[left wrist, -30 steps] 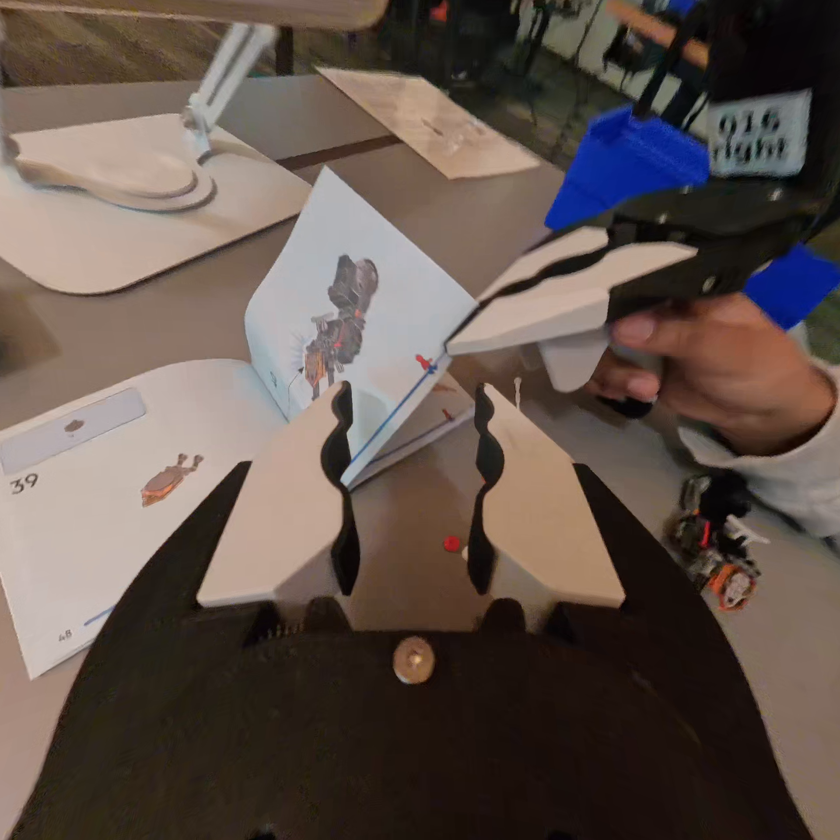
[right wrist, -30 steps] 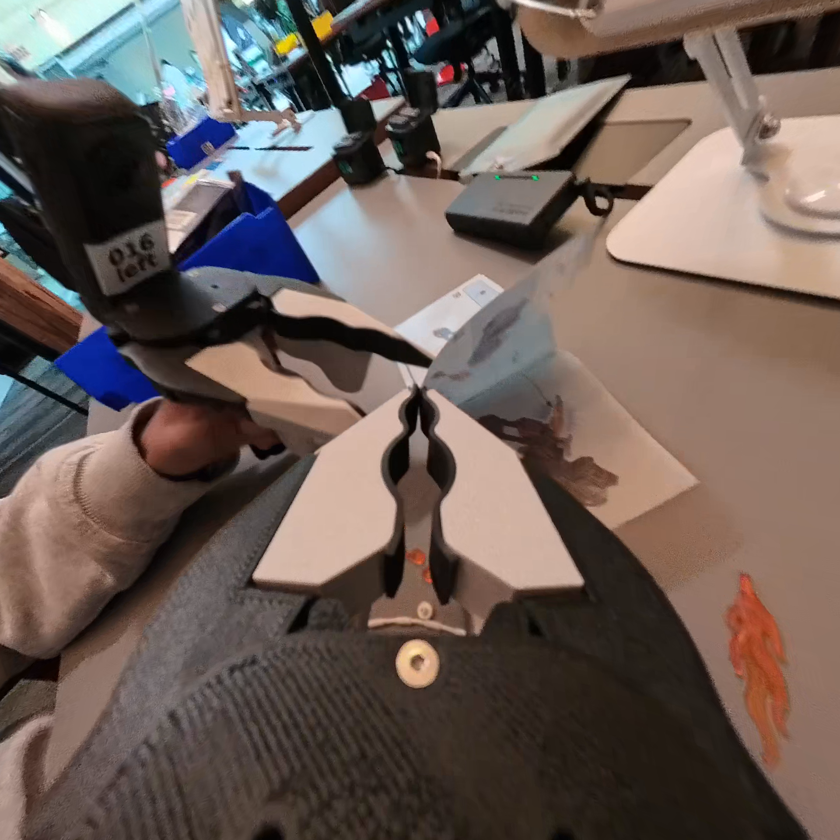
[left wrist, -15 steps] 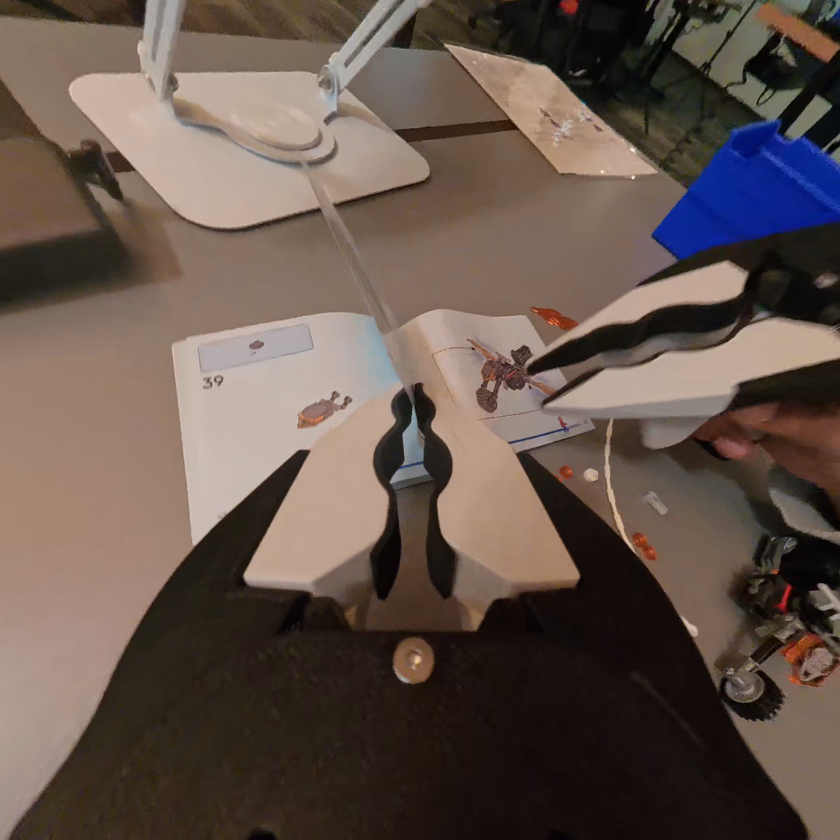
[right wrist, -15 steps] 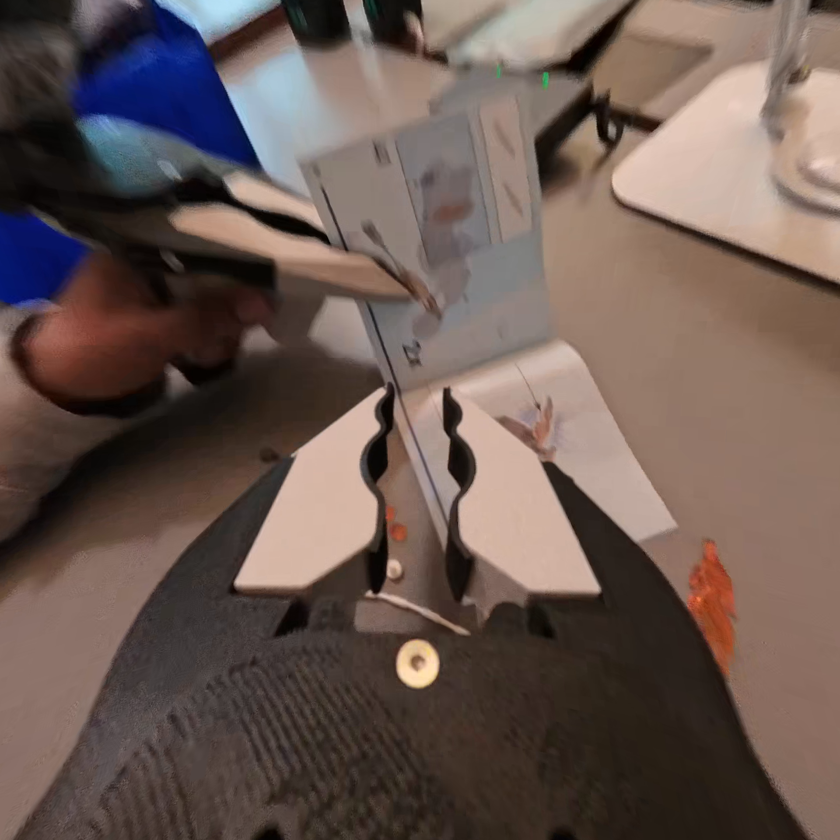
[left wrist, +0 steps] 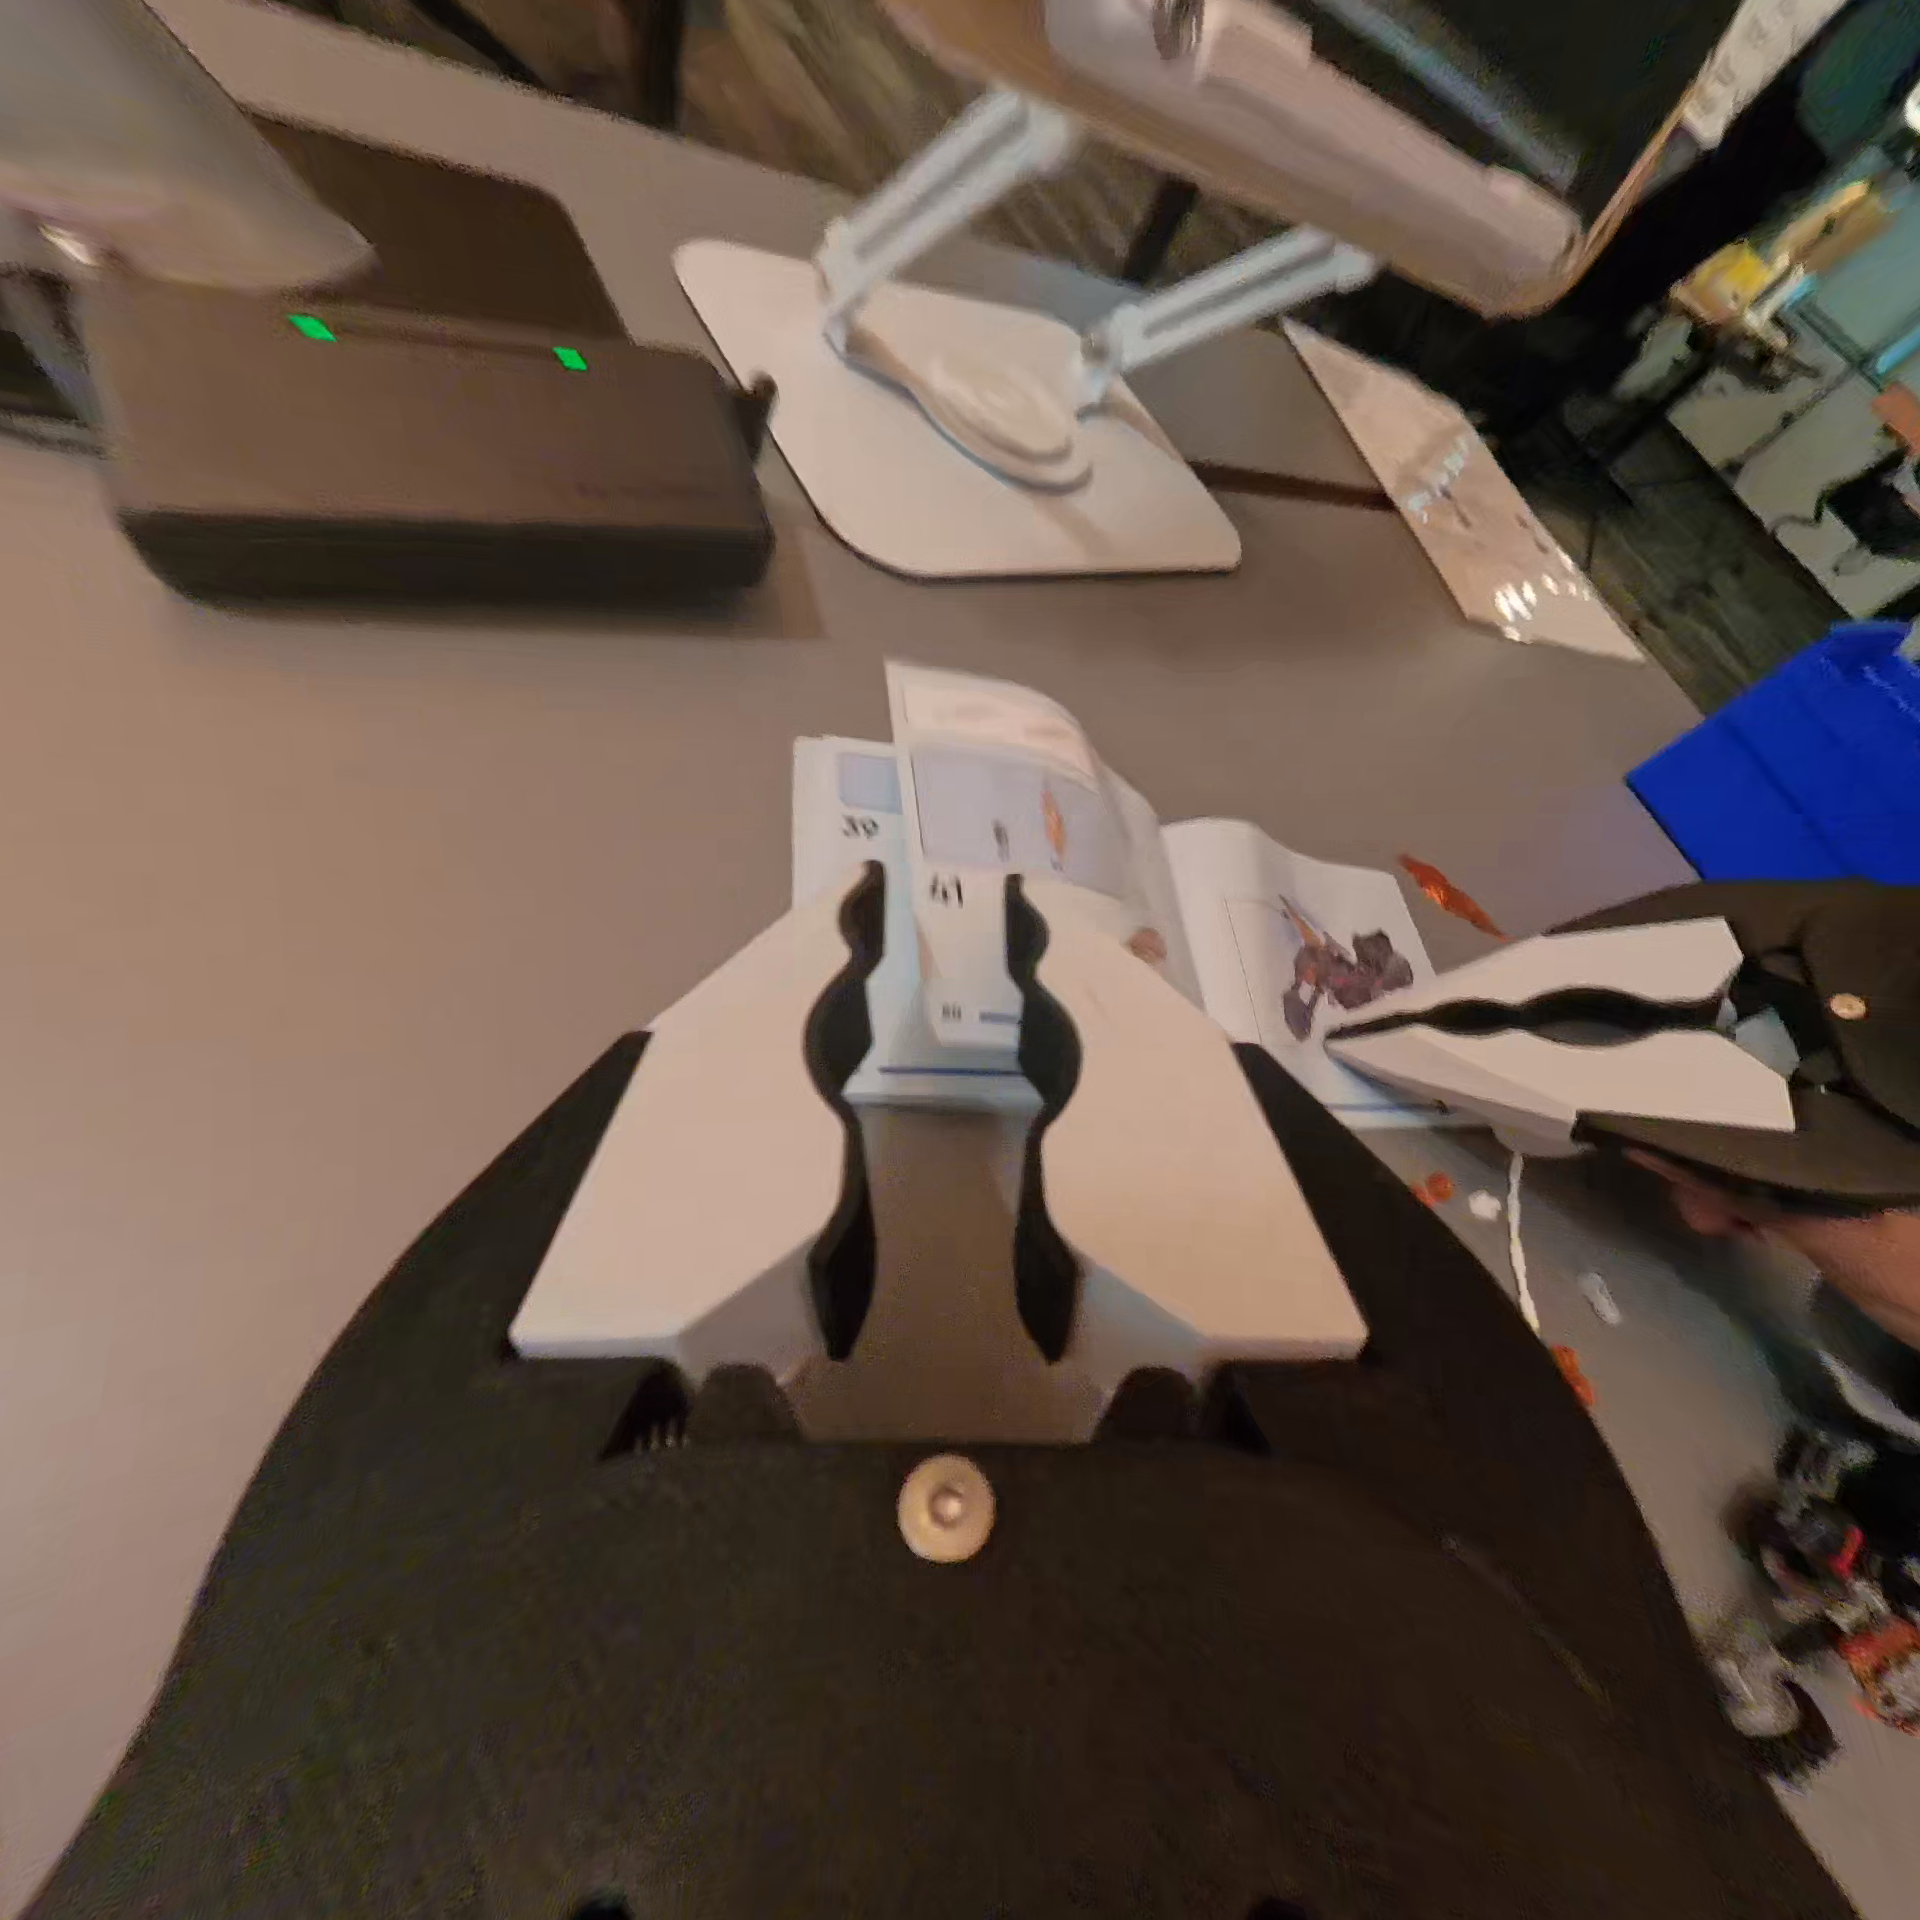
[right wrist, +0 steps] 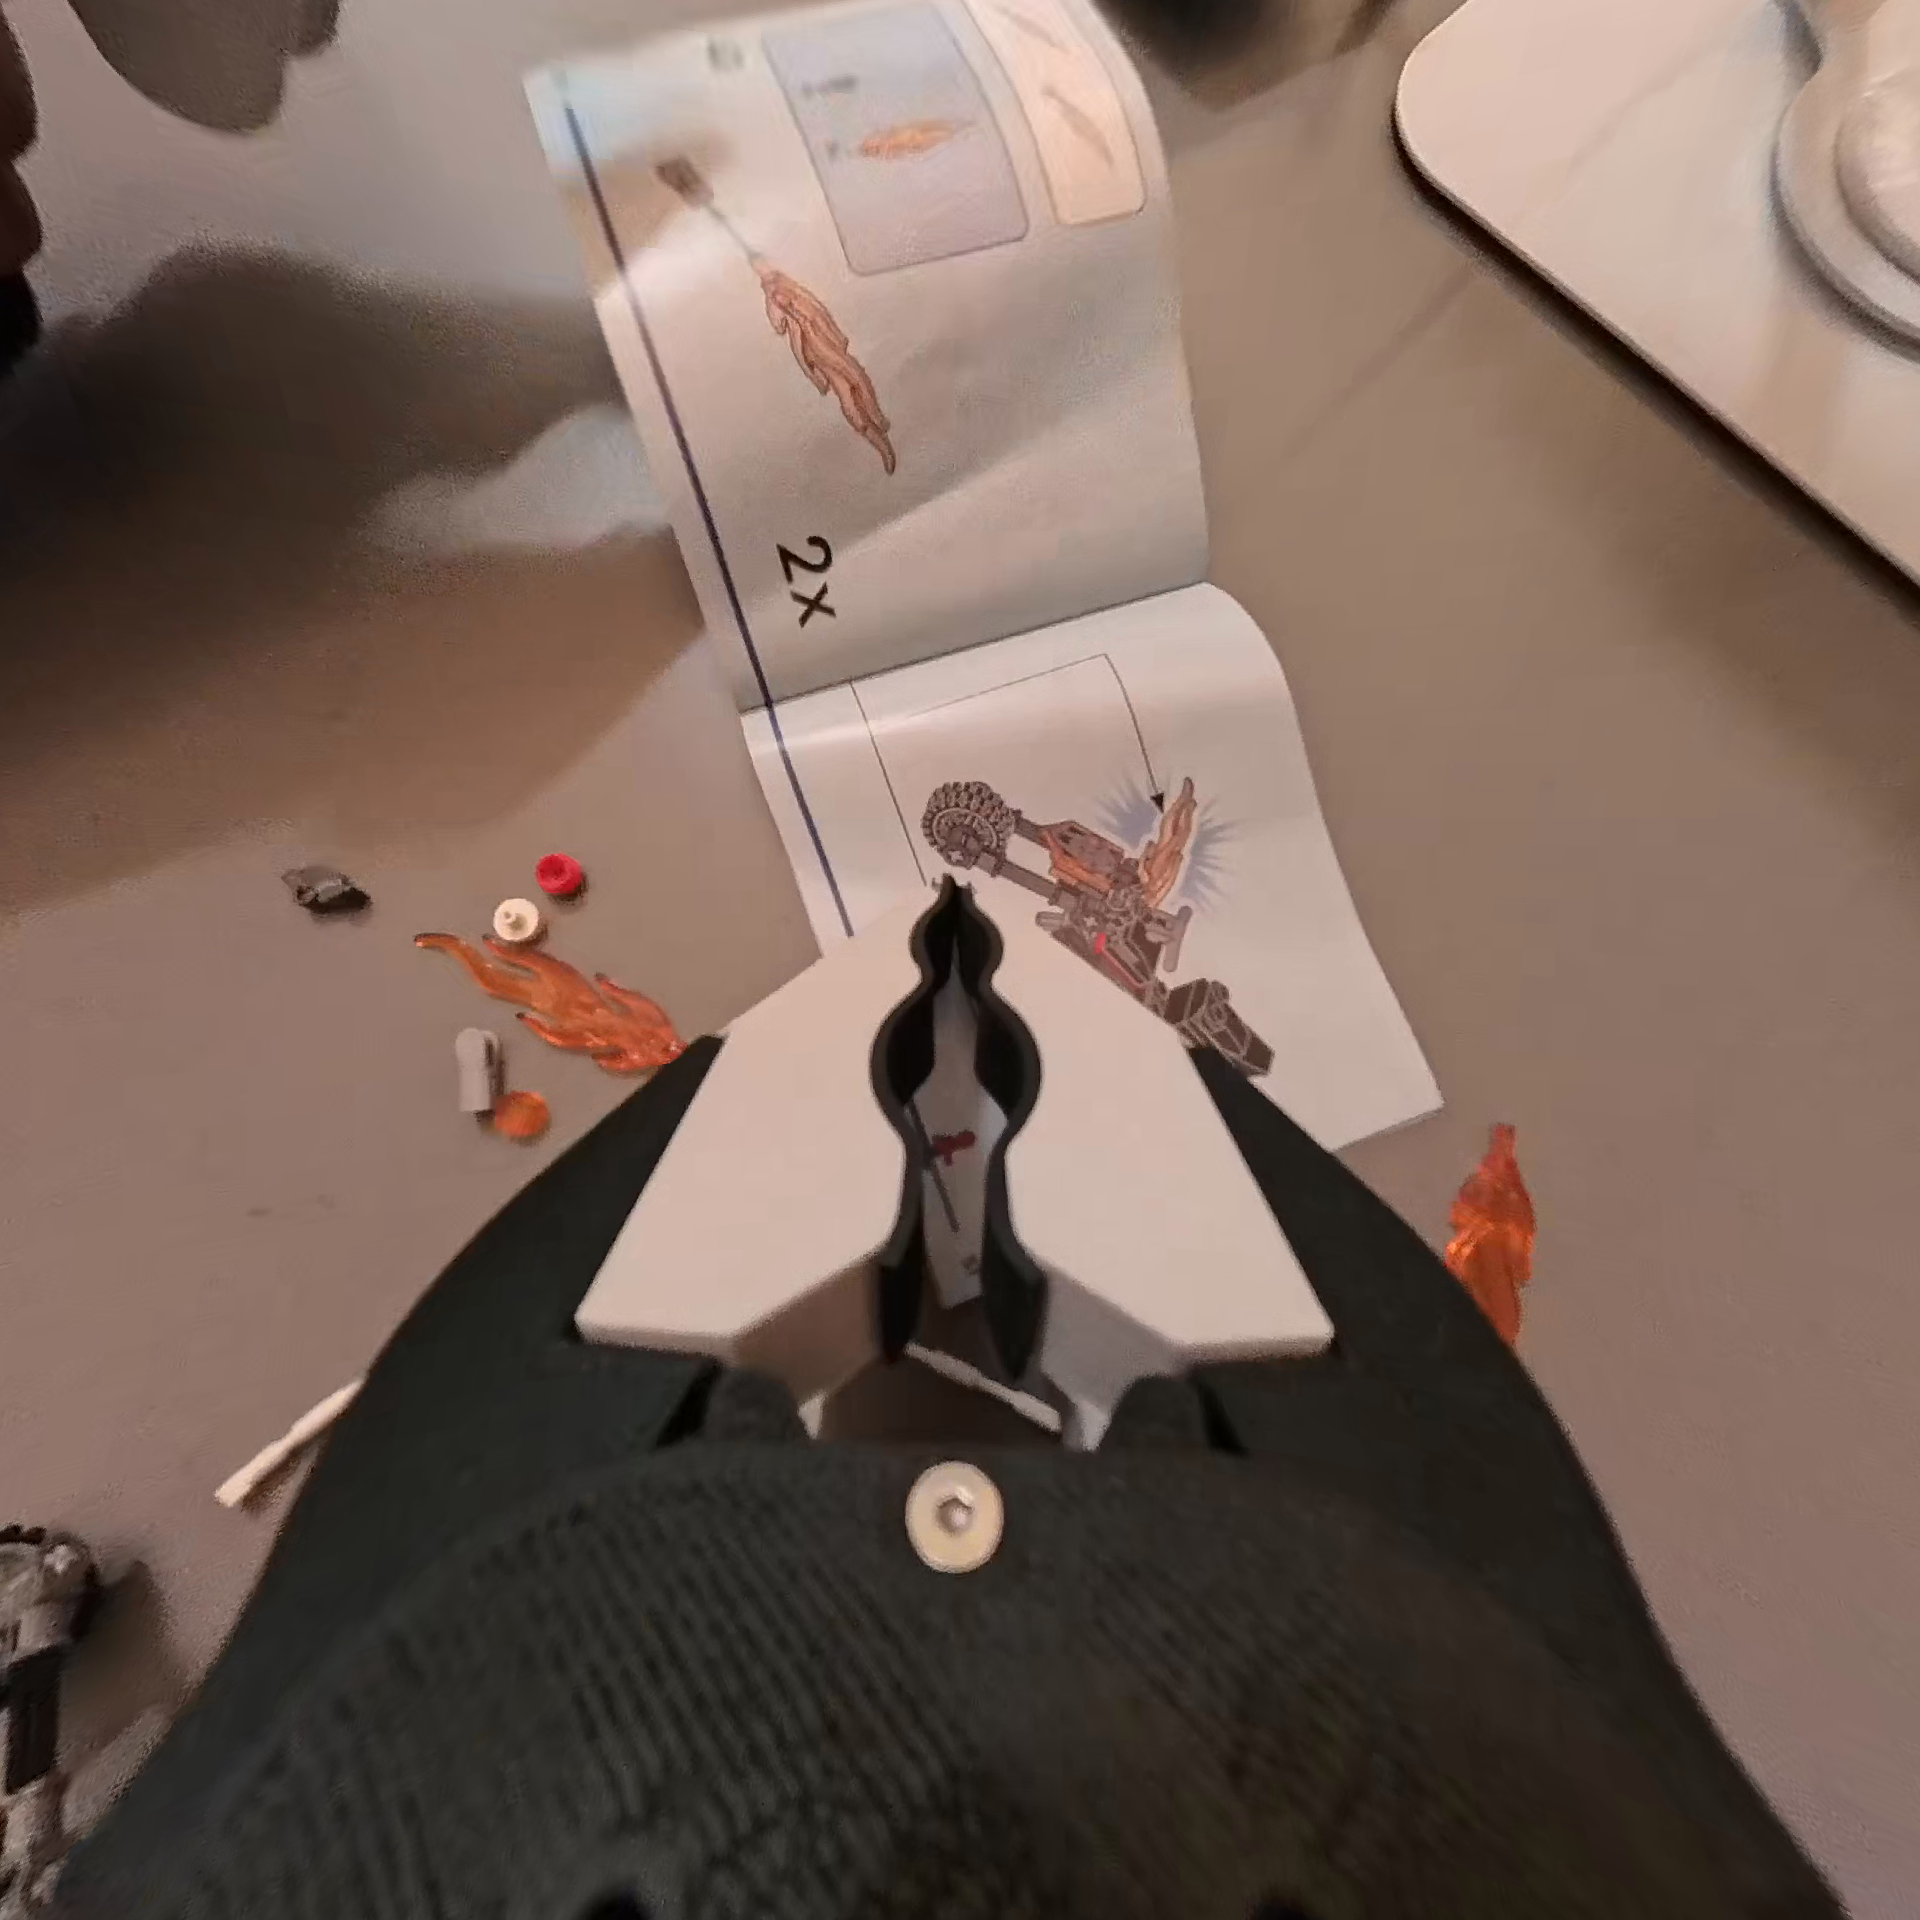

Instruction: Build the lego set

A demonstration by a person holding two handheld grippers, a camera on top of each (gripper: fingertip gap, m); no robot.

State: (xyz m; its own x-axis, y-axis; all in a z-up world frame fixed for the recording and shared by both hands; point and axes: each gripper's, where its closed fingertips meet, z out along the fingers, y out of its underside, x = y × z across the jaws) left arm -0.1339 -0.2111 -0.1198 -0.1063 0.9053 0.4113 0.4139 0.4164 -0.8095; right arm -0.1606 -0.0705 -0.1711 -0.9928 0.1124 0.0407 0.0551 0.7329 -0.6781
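Two views. Left wrist: left gripper [left wrist: 940, 935] hovers with jaws apart, nothing held, over the white paper instruction booklet [left wrist: 1288, 935] lying open on the grey table [left wrist: 364, 883]; one page stands curled up. Part-built dark lego model [left wrist: 1839, 1600] sits at far right. Right wrist: right gripper [right wrist: 951, 899] is closed, tips pressing the booklet's lower page (likely pinning it flat for reading). Translucent orange flame piece [right wrist: 561, 997] lies nearby, loose.

The instruction booklet [right wrist: 1091, 727] lies open on the bench [left wrist: 364, 831]. Loose parts [right wrist: 520, 956] lie to its left in the right wrist view. A flame piece [right wrist: 1491, 1236] lies to its right. The stand base [left wrist: 987, 468] sits behind the booklet.
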